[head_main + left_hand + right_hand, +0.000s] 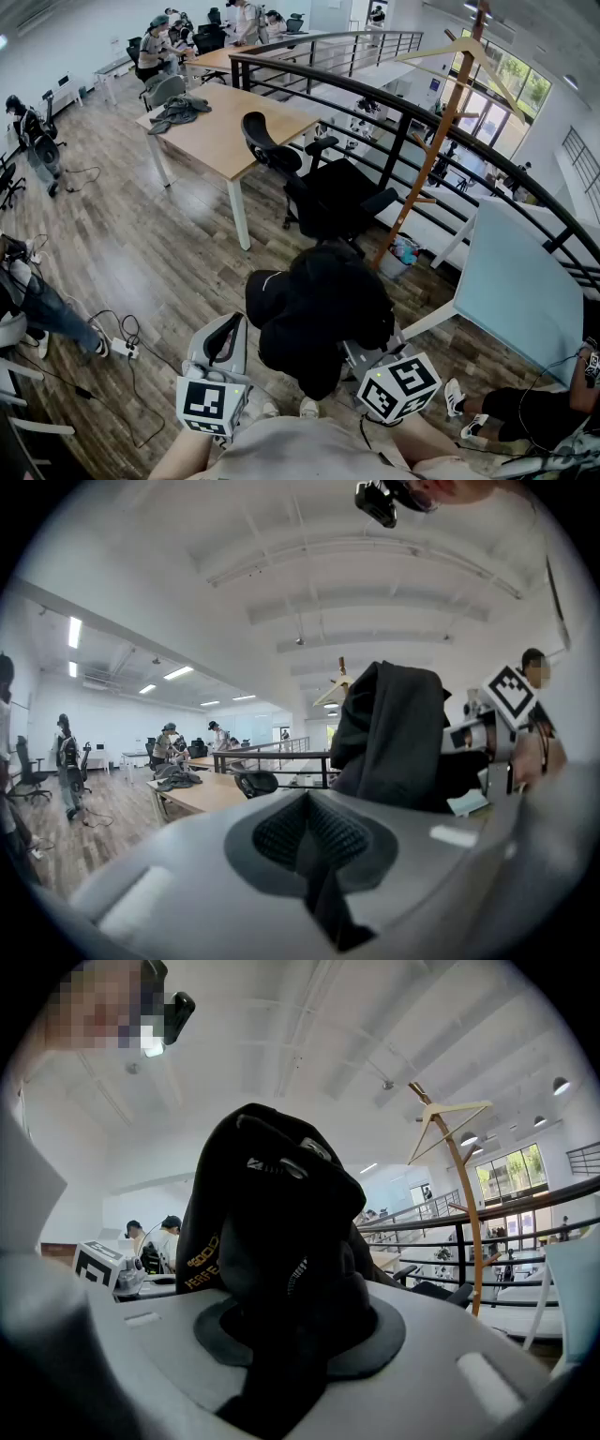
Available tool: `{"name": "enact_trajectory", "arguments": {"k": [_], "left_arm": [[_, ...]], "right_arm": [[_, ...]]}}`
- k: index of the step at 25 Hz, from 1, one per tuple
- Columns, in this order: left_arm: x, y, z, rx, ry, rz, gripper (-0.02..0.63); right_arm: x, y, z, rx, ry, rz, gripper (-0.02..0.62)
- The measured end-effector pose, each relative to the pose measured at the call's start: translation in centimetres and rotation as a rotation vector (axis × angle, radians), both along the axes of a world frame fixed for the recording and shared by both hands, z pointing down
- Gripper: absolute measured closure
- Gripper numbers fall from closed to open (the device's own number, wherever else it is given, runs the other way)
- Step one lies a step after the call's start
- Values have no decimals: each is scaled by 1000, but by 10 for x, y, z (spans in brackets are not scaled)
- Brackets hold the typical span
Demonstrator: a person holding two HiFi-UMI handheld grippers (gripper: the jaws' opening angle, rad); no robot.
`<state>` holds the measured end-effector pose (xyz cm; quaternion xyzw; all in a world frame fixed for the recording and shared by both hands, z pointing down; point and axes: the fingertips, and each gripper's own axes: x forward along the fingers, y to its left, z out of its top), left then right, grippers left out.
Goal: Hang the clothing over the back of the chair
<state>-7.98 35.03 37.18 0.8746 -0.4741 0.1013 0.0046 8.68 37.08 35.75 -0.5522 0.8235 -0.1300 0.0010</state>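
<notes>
Clamps the right gripper's (pixel 296 1330) jaws on a bunched black jacket (pixel 272 1213) with gold lettering, with fabric filling the gap and spilling down between them. Shows the left gripper's (pixel 314 841) jaws drawn together on nothing, just beside the bundle yet apart from it. Holds the jacket in the air, low in the head view, with the black office chair (pixel 328 192) ahead of it, beside the wooden table (pixel 220 141) and in front of the railing (pixel 394 112). Reads as the carrying step, past the pick-up and short of the hanging. Calls next for closing on the chair's backrest (pixel 265 141), opening the left gripper to take a free edge and spread the bundle, then lifting above the top of the back and draping evenly down both sides before letting go. Risks, if released balled up, a lopsided heap likely to slide off.
</notes>
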Motion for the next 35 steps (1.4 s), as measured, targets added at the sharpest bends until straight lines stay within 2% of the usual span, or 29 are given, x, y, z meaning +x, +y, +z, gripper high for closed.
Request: {"name": "enact_trajectory", "arguments": {"k": [12, 24, 35], "left_arm": [[21, 0, 3, -8, 11, 10, 603], [36, 3, -4, 21, -5, 12, 603], [64, 13, 5, 28, -24, 2, 603]], "right_arm": [[21, -8, 0, 24, -24, 43, 454], [33, -2, -3, 16, -22, 38, 454], [63, 7, 4, 15, -22, 24, 454]]}}
